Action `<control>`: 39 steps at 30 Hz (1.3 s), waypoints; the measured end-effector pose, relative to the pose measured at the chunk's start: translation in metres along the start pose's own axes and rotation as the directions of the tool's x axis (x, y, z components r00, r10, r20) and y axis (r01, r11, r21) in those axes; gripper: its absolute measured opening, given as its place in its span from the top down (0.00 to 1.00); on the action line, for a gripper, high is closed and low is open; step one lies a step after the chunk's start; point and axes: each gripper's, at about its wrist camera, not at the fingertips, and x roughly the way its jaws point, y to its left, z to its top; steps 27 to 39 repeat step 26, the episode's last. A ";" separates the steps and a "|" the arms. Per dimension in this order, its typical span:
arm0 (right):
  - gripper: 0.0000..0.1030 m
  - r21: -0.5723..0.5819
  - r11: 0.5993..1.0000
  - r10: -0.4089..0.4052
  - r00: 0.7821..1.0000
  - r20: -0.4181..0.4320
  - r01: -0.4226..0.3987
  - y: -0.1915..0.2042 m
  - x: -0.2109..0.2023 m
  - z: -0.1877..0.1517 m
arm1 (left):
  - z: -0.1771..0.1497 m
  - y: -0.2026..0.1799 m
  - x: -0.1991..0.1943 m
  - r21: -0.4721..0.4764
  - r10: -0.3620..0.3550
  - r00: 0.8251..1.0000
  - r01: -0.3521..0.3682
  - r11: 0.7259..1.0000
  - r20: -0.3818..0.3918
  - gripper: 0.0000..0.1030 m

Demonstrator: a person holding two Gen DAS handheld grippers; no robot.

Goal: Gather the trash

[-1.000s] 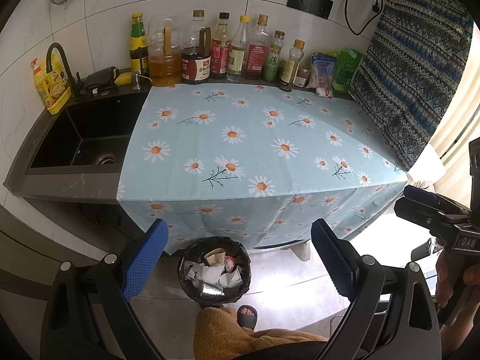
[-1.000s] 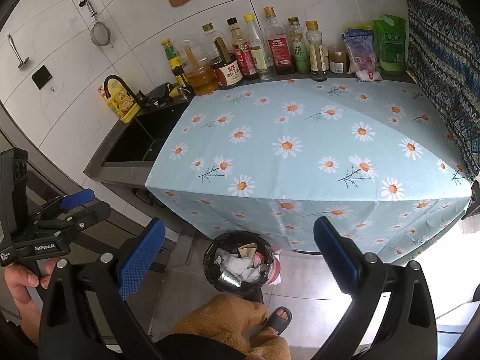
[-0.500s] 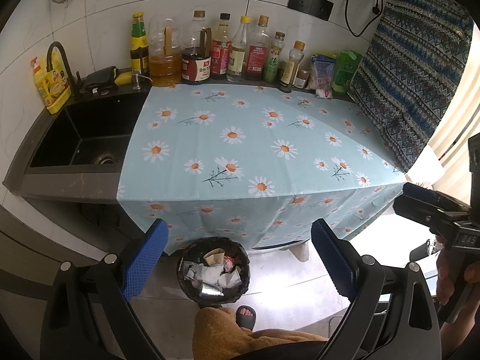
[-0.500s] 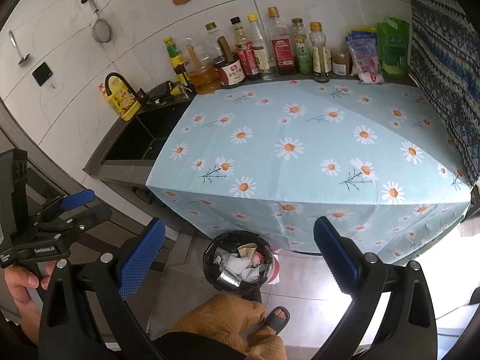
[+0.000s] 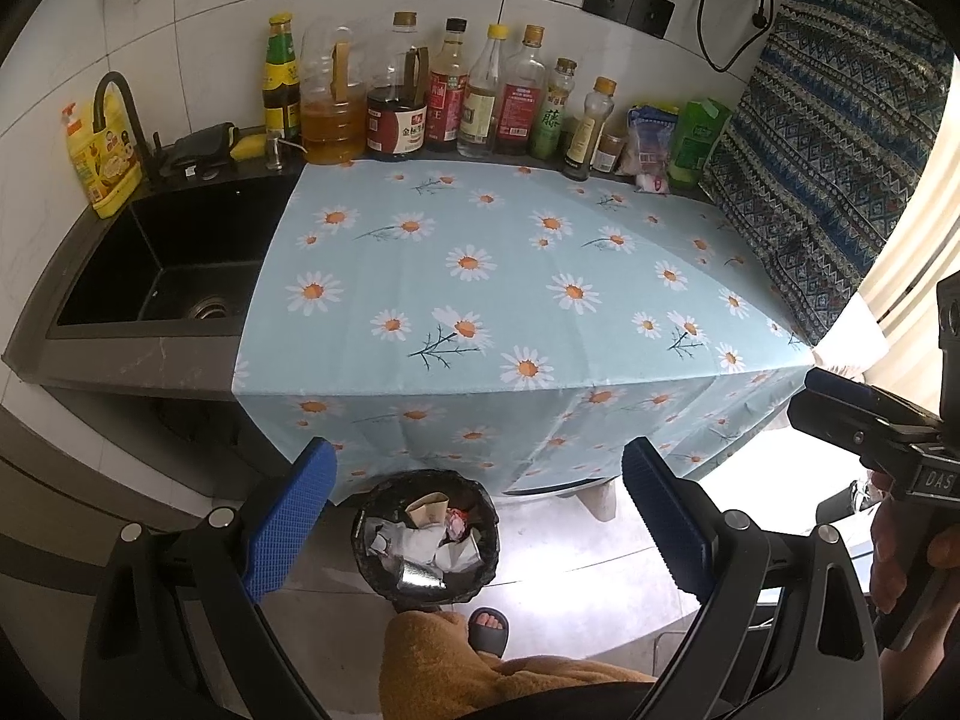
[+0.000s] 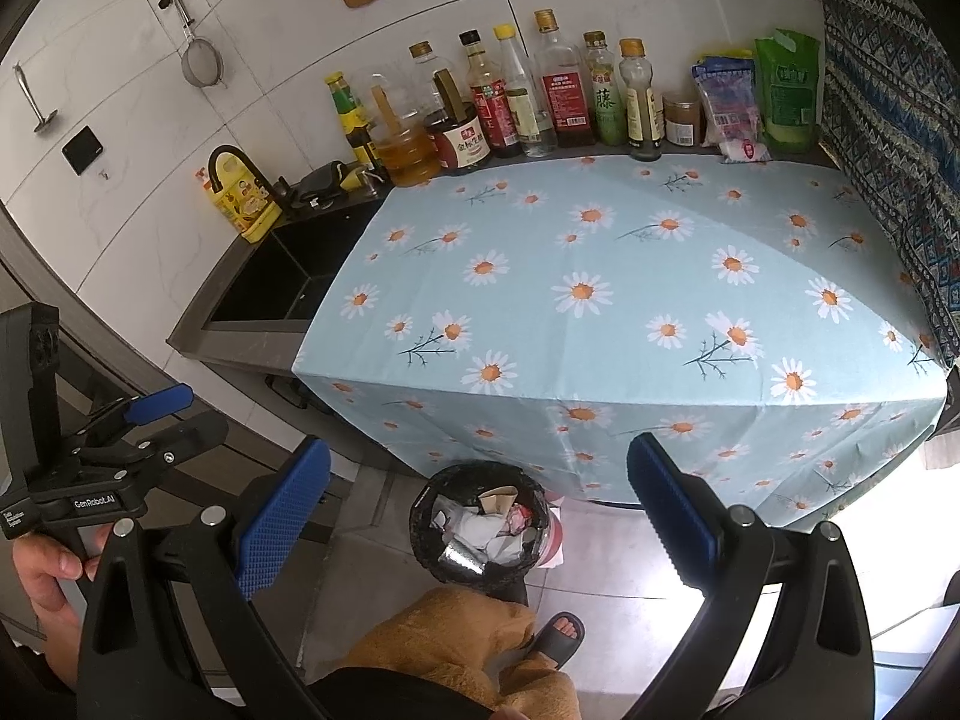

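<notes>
Nothing much has moved since the earlier frames: both grippers hang in almost the same spot, only drifting a hair relative to the counter. Left gripper (image 5: 474,516) jaws spread wide, nothing between the blue pads; right gripper (image 6: 480,510) likewise wide apart and empty. Nearest below, one trash bin (image 5: 425,540), black-lined, sits on the floor just in front of the cloth's hanging edge, beside one sandalled foot (image 5: 489,630); it holds the collected trash (image 5: 429,543), crumpled white paper, a brown scrap, something foil and something red, too jumbled to count. Beyond it, one daisy tablecloth (image 5: 510,276) shows no loose litter on top. Judgement: collection looks nearly finished; best practice now is to sweep both views along the cloth and floor edges before closing out, keeping jaws apart. Farther left, one black sink (image 5: 174,276). At the back wall, about ten bottles (image 5: 456,96) in a row, plus two packets.
</notes>
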 end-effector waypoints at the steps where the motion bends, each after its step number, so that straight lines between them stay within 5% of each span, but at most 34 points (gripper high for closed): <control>1: 0.05 -0.001 1.000 -0.003 1.000 0.000 0.003 0.000 0.000 0.000 | 0.000 0.000 0.000 0.001 0.001 1.000 -0.001 1.000 0.001 0.09; 39: 0.05 0.003 1.000 0.000 1.000 -0.015 0.000 0.001 0.007 0.003 | 0.006 0.012 0.002 -0.018 0.007 1.000 -0.007 1.000 -0.001 0.09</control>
